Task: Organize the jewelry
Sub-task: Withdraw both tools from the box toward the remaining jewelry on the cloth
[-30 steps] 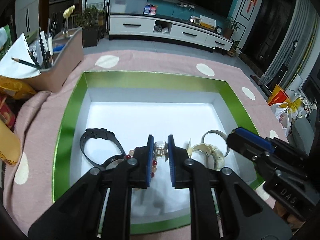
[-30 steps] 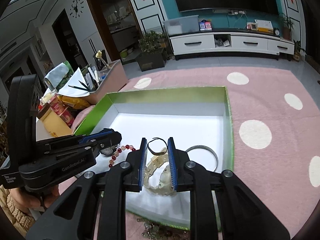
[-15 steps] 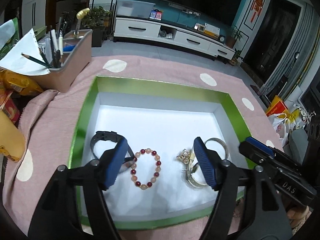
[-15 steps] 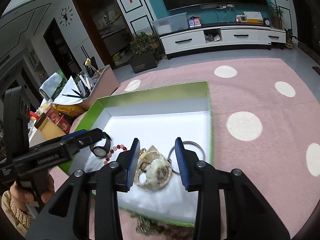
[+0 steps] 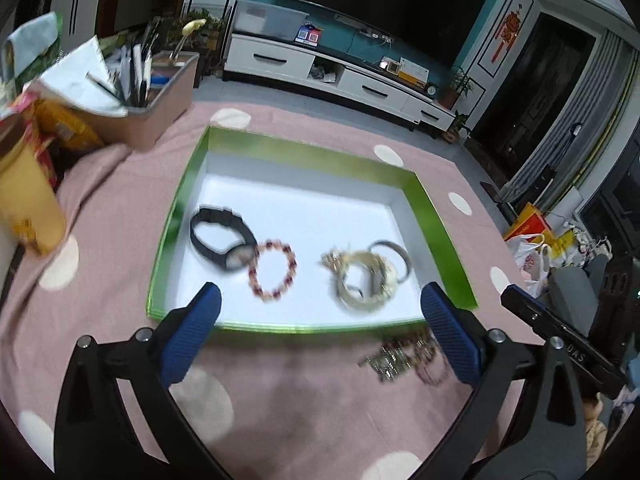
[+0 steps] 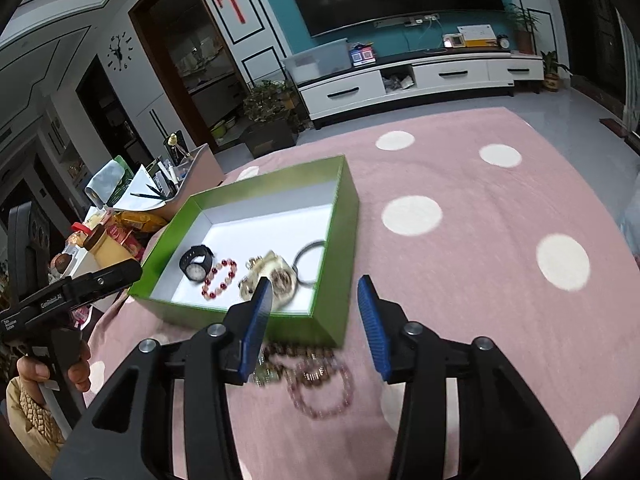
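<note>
Green box [image 5: 434, 224]: black watch [image 5: 222, 238], bead bracelet [image 5: 273, 270], gold watch [image 5: 362, 276], silver bangle [image 5: 394, 252]. Left gripper [image 5: 320, 332] and right gripper [image 6: 314, 316]: fingers released, empty. Loose bracelets [image 6: 316, 380] on desk.

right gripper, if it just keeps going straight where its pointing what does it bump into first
Probably the loose pile of bracelets on the pink cloth, lying between the open right gripper fingers, just short of the green box. If it travels above them, the box's near wall comes next; depth is unclear.
</note>
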Demonstrator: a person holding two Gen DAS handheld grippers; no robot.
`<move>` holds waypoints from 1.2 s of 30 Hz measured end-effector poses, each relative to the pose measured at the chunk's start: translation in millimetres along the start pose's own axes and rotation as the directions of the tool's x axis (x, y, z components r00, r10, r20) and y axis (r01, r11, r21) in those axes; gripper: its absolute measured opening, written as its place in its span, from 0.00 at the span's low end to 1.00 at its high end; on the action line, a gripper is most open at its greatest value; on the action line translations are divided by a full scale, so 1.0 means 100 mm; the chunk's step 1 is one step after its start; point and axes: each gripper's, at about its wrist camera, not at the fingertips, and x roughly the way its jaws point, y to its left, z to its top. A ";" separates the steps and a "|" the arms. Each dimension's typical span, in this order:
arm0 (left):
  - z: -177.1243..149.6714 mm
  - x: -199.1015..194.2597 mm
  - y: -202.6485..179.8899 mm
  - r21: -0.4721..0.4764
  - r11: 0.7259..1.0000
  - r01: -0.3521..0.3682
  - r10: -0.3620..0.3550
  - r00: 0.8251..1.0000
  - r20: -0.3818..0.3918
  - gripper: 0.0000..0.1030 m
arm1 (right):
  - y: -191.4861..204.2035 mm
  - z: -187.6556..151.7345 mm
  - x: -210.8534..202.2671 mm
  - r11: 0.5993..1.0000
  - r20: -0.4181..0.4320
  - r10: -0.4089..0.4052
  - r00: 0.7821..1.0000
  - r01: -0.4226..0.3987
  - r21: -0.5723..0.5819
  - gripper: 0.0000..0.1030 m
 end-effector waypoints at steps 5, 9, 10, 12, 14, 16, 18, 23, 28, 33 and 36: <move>-0.25 -0.11 -0.07 -0.025 0.999 0.041 -0.041 0.999 -0.010 0.98 | -0.10 -0.24 -0.14 1.000 -0.033 -0.014 0.999 0.015 0.025 0.44; -0.43 -0.17 -0.17 -0.040 0.990 0.133 -0.135 0.989 -0.052 0.98 | -0.13 -0.41 -0.20 0.999 -0.060 -0.022 0.998 0.024 0.028 0.44; -0.47 -0.19 -0.19 -0.043 0.987 0.157 -0.159 0.986 -0.058 0.98 | -0.14 -0.44 -0.22 0.999 -0.066 -0.022 0.998 0.024 0.028 0.44; -0.55 -0.23 -0.26 -0.035 0.982 0.187 -0.188 0.981 -0.042 0.98 | -0.13 -0.50 -0.24 0.999 -0.073 -0.022 0.997 0.024 0.025 0.44; -0.65 -0.28 -0.36 0.025 0.983 0.184 -0.184 0.983 -0.004 0.98 | -0.12 -0.56 -0.26 1.000 -0.082 -0.017 0.997 0.019 0.023 0.44; -0.72 -0.30 -0.45 0.089 0.978 0.190 -0.192 0.981 0.017 0.98 | -0.12 -0.59 -0.28 1.000 -0.086 -0.015 0.996 0.016 0.018 0.44; -0.77 -0.29 -0.55 0.164 0.960 0.228 -0.228 0.974 -0.019 0.98 | -0.11 -0.61 -0.30 1.000 -0.092 -0.014 0.996 0.015 0.011 0.44; -0.81 -0.13 -0.66 0.239 0.966 0.102 -0.079 0.992 -0.101 0.98 | -0.13 -0.67 -0.25 1.000 -0.117 -0.007 0.993 0.008 0.008 0.44; -0.84 0.09 -0.62 0.199 0.979 0.048 -0.027 0.994 -0.106 0.98 | -0.13 -0.74 -0.10 1.000 -0.157 -0.005 0.988 0.006 0.004 0.44; -0.87 0.29 -0.62 0.198 0.980 0.004 0.022 0.992 -0.127 0.98 | -0.14 -0.74 0.00 1.000 -0.174 -0.015 0.985 0.014 -0.006 0.44; -0.86 0.38 -0.64 0.213 0.977 -0.016 0.044 0.991 -0.126 0.98 | -0.15 -0.73 0.06 1.000 -0.180 -0.025 0.983 0.024 -0.012 0.44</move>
